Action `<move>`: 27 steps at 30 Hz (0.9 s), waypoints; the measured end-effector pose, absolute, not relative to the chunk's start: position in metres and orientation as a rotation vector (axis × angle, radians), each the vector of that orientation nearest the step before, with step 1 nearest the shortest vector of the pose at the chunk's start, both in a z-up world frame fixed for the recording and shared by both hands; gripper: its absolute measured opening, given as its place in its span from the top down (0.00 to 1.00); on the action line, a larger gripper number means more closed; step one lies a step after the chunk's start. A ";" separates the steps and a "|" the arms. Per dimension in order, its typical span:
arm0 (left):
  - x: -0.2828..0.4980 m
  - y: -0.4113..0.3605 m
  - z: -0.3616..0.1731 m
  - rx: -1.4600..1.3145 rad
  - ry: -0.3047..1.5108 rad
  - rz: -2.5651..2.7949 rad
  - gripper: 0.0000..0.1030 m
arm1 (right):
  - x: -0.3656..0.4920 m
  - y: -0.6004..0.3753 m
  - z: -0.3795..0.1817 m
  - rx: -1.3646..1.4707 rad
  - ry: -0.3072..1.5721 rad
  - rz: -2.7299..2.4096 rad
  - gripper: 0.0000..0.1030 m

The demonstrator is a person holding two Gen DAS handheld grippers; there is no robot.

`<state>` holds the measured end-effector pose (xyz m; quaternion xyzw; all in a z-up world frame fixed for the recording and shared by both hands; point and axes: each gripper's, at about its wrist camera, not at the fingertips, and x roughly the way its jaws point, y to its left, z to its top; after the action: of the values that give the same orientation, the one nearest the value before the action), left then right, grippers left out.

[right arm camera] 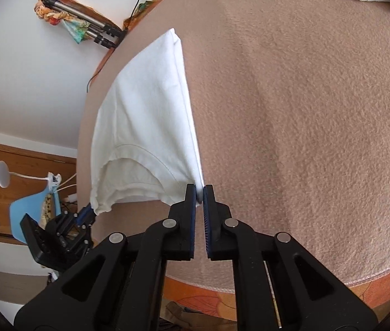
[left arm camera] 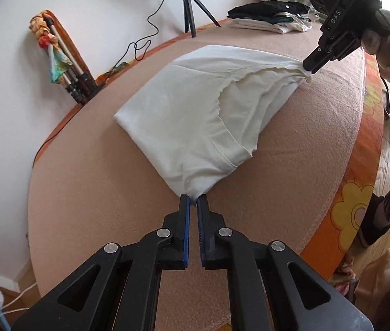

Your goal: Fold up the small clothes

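Note:
A white garment (left arm camera: 192, 115) lies partly folded on the pink blanket (left arm camera: 98, 187), its open hem side facing right. My left gripper (left arm camera: 193, 199) is shut on its near corner. My right gripper (left arm camera: 309, 69) shows at the upper right of the left wrist view, shut on the far corner. In the right wrist view the white garment (right arm camera: 145, 115) stretches away from my right gripper (right arm camera: 200, 190), which pinches its corner. The left gripper (right arm camera: 88, 211) holds the other corner at lower left.
A stack of folded dark and white clothes (left arm camera: 272, 18) lies at the far end of the bed. A small tripod (left arm camera: 191, 8) and a folded tripod with a colourful scarf (left arm camera: 62, 60) stand by the white wall. The orange flowered sheet (left arm camera: 360, 193) marks the bed's right edge.

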<state>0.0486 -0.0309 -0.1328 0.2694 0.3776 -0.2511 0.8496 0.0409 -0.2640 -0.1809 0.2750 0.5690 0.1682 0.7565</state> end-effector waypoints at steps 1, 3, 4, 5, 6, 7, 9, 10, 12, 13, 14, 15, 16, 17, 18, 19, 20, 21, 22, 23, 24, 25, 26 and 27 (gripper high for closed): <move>0.047 -0.028 -0.130 0.551 0.809 -0.542 0.94 | 0.040 -0.264 -0.178 0.565 1.242 0.355 0.92; 0.046 -0.021 -0.118 0.499 0.807 -0.551 0.94 | 0.037 -0.265 -0.164 0.499 1.199 0.335 0.92; 0.049 -0.017 -0.110 0.452 0.800 -0.543 0.94 | 0.036 -0.265 -0.155 0.468 1.164 0.332 0.92; 0.054 -0.012 -0.102 0.385 0.795 -0.547 0.94 | 0.036 -0.264 -0.146 0.457 1.123 0.347 0.92; 0.060 -0.009 -0.093 0.309 0.790 -0.557 0.93 | 0.036 -0.263 -0.139 0.463 1.087 0.379 0.92; 0.066 -0.008 -0.087 0.245 0.788 -0.561 0.93 | 0.037 -0.261 -0.132 0.475 1.060 0.410 0.92; 0.081 -0.013 -0.082 0.147 0.806 -0.580 0.92 | 0.041 -0.254 -0.124 0.492 1.006 0.463 0.92; 0.088 -0.019 -0.082 0.111 0.815 -0.599 0.92 | 0.043 -0.248 -0.121 0.486 0.991 0.484 0.92; 0.101 -0.034 -0.087 0.073 0.824 -0.605 0.92 | 0.049 -0.233 -0.119 0.447 0.973 0.498 0.92; 0.107 -0.042 -0.092 0.058 0.840 -0.619 0.92 | 0.051 -0.227 -0.119 0.430 0.964 0.504 0.92; 0.113 -0.050 -0.096 0.047 0.856 -0.622 0.92 | 0.055 -0.221 -0.120 0.421 0.965 0.514 0.92; 0.118 -0.059 -0.102 0.051 0.871 -0.628 0.92 | 0.058 -0.216 -0.122 0.414 0.971 0.518 0.92; 0.124 -0.067 -0.108 0.077 0.893 -0.638 0.92 | 0.060 -0.212 -0.124 0.411 0.976 0.522 0.92; 0.128 -0.073 -0.114 0.103 0.911 -0.638 0.92 | 0.064 -0.208 -0.125 0.405 0.984 0.529 0.92; 0.131 -0.077 -0.121 0.109 0.931 -0.629 0.92 | 0.066 -0.203 -0.126 0.392 0.989 0.529 0.92; 0.132 -0.076 -0.126 0.096 0.960 -0.631 0.92 | 0.070 -0.200 -0.124 0.374 0.989 0.524 0.92; 0.131 -0.075 -0.131 0.083 0.986 -0.643 0.92 | 0.074 -0.198 -0.120 0.357 0.984 0.526 0.92; 0.129 -0.076 -0.134 0.095 0.996 -0.648 0.92 | 0.080 -0.197 -0.116 0.351 0.975 0.534 0.92; 0.125 -0.075 -0.134 0.115 0.985 -0.650 0.92 | 0.088 -0.194 -0.111 0.350 0.967 0.544 0.92; 0.123 -0.073 -0.132 0.122 0.980 -0.651 0.92 | 0.097 -0.191 -0.106 0.349 0.960 0.559 0.92; 0.121 -0.069 -0.128 0.108 0.978 -0.647 0.92 | 0.106 -0.185 -0.102 0.339 0.953 0.573 0.92; 0.120 -0.062 -0.123 0.080 0.970 -0.637 0.92 | 0.116 -0.178 -0.098 0.311 0.946 0.577 0.92; 0.119 -0.053 -0.118 0.042 0.960 -0.633 0.92 | 0.126 -0.169 -0.096 0.275 0.940 0.579 0.92; 0.116 -0.044 -0.112 0.011 0.951 -0.631 0.92 | 0.136 -0.160 -0.096 0.245 0.945 0.590 0.92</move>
<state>0.1159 -0.0441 -0.1120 0.0050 0.4500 -0.2986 0.8416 0.1361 -0.1596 -0.0964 0.1161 0.4471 0.2794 0.8417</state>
